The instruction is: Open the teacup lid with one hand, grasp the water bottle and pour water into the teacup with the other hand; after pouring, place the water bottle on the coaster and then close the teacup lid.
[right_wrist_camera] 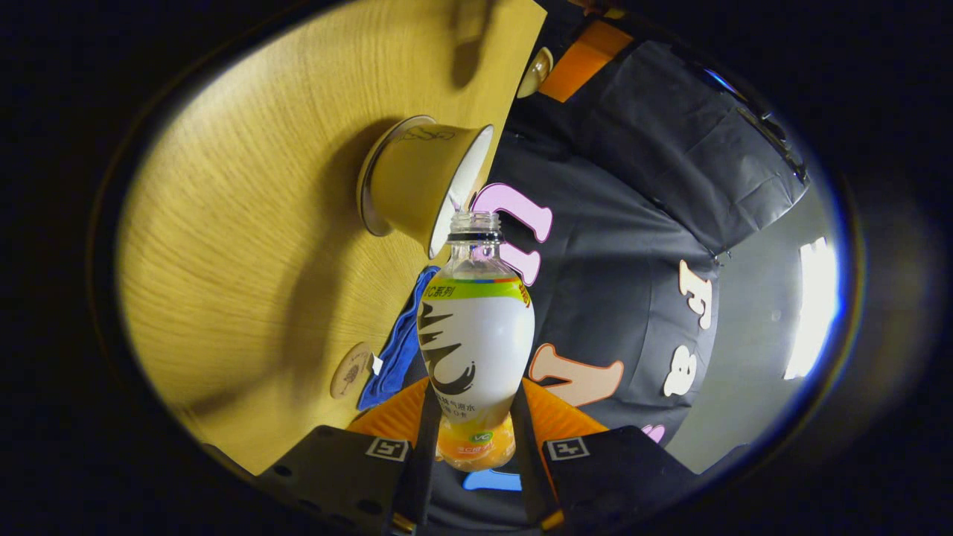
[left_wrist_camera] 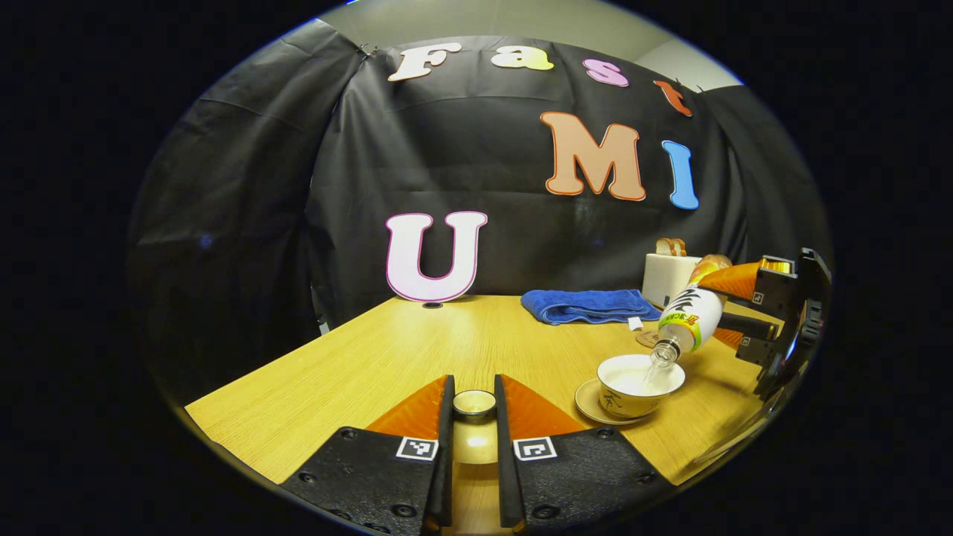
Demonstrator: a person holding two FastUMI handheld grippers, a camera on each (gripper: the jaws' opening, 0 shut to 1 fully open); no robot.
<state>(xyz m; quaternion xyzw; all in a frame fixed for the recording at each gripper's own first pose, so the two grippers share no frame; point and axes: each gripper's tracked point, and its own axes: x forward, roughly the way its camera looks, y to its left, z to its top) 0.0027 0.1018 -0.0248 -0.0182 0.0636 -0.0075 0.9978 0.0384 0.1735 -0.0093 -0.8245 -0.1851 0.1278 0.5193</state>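
Pouring: bottle clamped in right gripper, mouth over teacup just ahead | left gripper pinches lid, cup to its right | risk: steeper tilt could overshoot the rim or flood the saucer | coaster beside blue towel, wooden table, black cloth wall.

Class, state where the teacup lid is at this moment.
In the left gripper view the lid sits low and central, gripped between the left gripper, above the table and left of the teacup.
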